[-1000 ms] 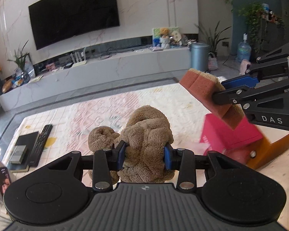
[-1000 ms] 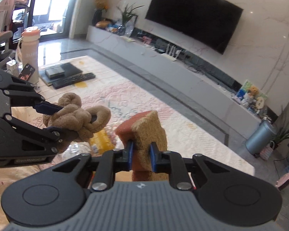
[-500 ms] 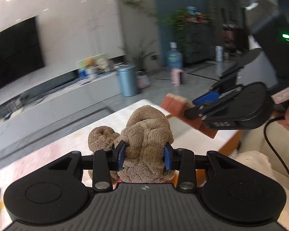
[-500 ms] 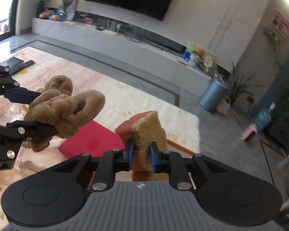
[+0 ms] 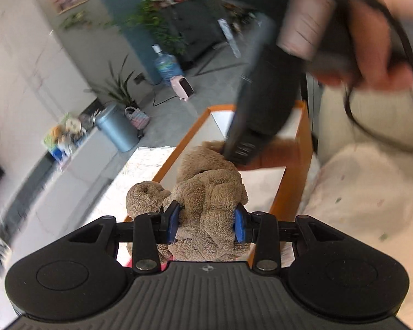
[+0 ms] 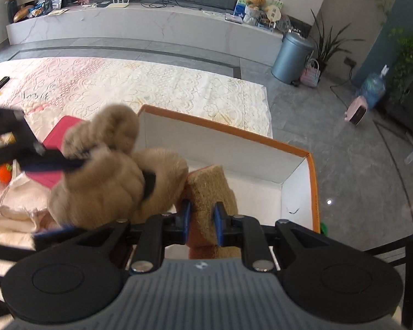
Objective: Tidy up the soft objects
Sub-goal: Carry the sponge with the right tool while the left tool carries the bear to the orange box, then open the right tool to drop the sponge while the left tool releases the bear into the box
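My left gripper (image 5: 206, 225) is shut on a brown knotted plush toy (image 5: 212, 192), its blue pads pressed into both sides. My right gripper (image 6: 201, 224) is shut on a sponge (image 6: 209, 189) with a coarse brown face and a red underside. Both are held over a white box with an orange rim (image 6: 314, 178). In the right wrist view the plush toy (image 6: 110, 178) hangs just left of the sponge, touching it, with the left gripper (image 6: 104, 176) reaching in from the left. The right gripper (image 5: 234, 151) is a dark blur in the left wrist view.
A red box (image 6: 60, 132) lies left of the white box on a pale cloth (image 6: 11, 214), with a small orange toy (image 6: 4, 173) beside it. Beyond are a patterned rug (image 6: 151, 82), a grey bin (image 6: 291, 55) and a long white console (image 6: 151, 27). A hand (image 5: 371, 27) holds the right gripper.
Both grippers have swung right and dipped, from above the rug and red box to over the orange-rimmed box. Each has kept its grip. The plush toy and sponge have come closer together.
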The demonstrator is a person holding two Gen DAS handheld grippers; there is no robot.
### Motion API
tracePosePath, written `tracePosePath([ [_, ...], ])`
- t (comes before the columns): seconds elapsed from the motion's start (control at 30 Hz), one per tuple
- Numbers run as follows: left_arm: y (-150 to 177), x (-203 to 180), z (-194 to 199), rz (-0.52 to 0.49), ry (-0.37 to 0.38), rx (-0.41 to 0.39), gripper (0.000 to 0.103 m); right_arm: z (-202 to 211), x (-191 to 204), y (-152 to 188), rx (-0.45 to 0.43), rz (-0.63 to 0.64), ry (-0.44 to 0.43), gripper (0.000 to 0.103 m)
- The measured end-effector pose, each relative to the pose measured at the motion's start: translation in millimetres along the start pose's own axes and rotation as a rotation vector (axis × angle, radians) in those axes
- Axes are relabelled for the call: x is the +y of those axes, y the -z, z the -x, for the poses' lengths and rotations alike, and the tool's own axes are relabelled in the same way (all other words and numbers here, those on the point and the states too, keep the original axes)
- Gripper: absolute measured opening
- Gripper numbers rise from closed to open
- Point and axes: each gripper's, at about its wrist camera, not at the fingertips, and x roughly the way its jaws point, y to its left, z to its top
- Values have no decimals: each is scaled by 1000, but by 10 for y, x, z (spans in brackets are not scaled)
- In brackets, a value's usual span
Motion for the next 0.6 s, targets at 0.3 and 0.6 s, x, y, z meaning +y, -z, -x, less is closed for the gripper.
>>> tracePosePath([
  [0.3,107,-157,-458,-143,63,46,46,-524,-32,-185,105,-24,-63,16],
  [0.6,158,-61,-603,-176,168,43,64,-1027,-82,-121,246,-109,-130,13],
])
